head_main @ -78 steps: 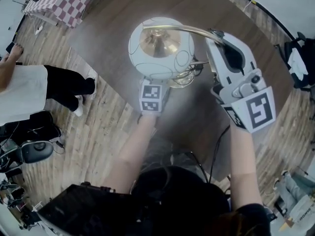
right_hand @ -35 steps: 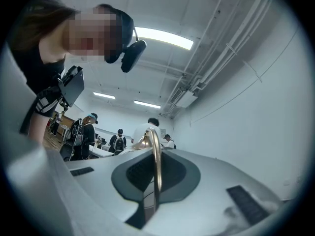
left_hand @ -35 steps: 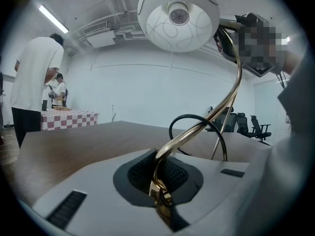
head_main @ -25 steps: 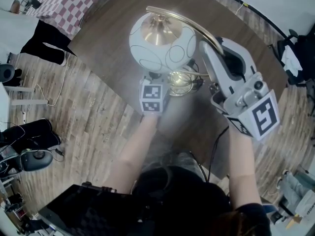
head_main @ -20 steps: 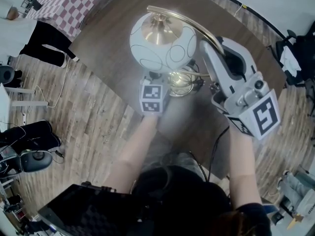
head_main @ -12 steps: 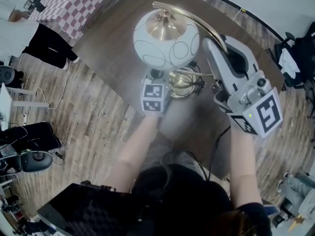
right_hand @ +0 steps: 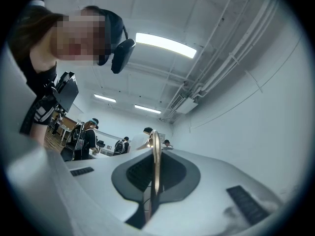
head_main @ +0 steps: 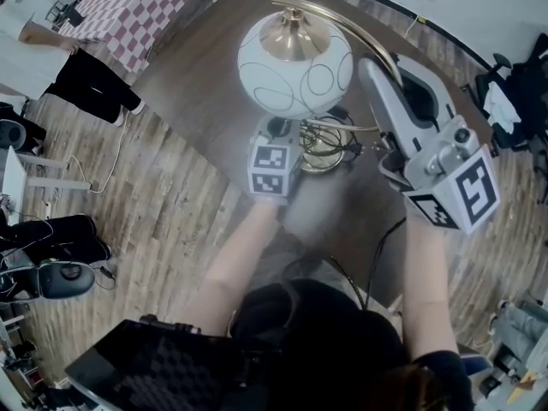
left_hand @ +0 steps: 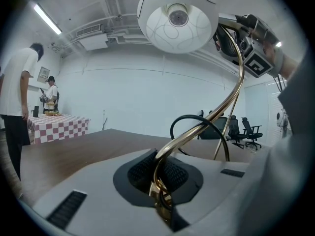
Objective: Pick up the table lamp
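The table lamp has a white globe shade point(head_main: 295, 67), a curved brass arm point(head_main: 360, 37) and a brass wire base point(head_main: 324, 148). My left gripper point(head_main: 278, 131) reaches in under the globe. In the left gripper view its jaws point(left_hand: 158, 173) are shut on the brass stem point(left_hand: 197, 132) low down, with the globe point(left_hand: 177, 18) overhead. My right gripper point(head_main: 381, 67) sits higher, to the right. In the right gripper view its jaws point(right_hand: 152, 173) are shut on the thin brass arm point(right_hand: 155, 151). A black cable point(left_hand: 184, 122) loops beside the stem.
The lamp hangs over a dark wooden table point(head_main: 214, 50). A checkered table point(head_main: 128, 7) and a standing person point(head_main: 94, 84) are at the far left. A black bag point(head_main: 514, 101) lies at the right. A dark cable point(head_main: 377, 247) trails near my arms.
Both grippers and the lamp have risen together and drifted a little up and right in the head view. The person at the left has shifted.
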The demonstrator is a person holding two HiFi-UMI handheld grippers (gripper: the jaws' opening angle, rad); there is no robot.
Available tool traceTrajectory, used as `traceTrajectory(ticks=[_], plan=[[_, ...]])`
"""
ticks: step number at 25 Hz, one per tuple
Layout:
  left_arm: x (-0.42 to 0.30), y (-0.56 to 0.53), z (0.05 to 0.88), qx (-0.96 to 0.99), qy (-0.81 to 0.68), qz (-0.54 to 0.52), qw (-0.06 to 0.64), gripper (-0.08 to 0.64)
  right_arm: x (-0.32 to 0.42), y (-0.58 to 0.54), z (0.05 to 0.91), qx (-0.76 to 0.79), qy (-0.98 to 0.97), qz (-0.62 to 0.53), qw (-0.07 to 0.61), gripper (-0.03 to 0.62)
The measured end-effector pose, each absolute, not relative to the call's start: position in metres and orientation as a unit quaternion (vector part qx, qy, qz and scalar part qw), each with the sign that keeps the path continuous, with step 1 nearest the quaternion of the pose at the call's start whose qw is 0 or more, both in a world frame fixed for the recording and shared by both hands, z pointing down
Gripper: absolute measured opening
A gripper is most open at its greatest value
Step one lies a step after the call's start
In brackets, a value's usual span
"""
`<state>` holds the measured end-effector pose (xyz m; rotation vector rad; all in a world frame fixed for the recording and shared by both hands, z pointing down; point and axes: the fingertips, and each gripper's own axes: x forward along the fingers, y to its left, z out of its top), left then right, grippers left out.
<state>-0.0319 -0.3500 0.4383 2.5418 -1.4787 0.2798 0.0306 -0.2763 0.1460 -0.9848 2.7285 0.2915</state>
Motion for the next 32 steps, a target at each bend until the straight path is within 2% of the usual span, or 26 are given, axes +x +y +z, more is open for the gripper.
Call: traceTrajectory(ticks=[32], plan=[[0.031, -0.224, 0.419, 0.862, -0.484, 0.106, 0.104, 0.003, 0.089, -0.151, 0.123, -0.325, 0.932, 0.091, 0.131, 0.002]])
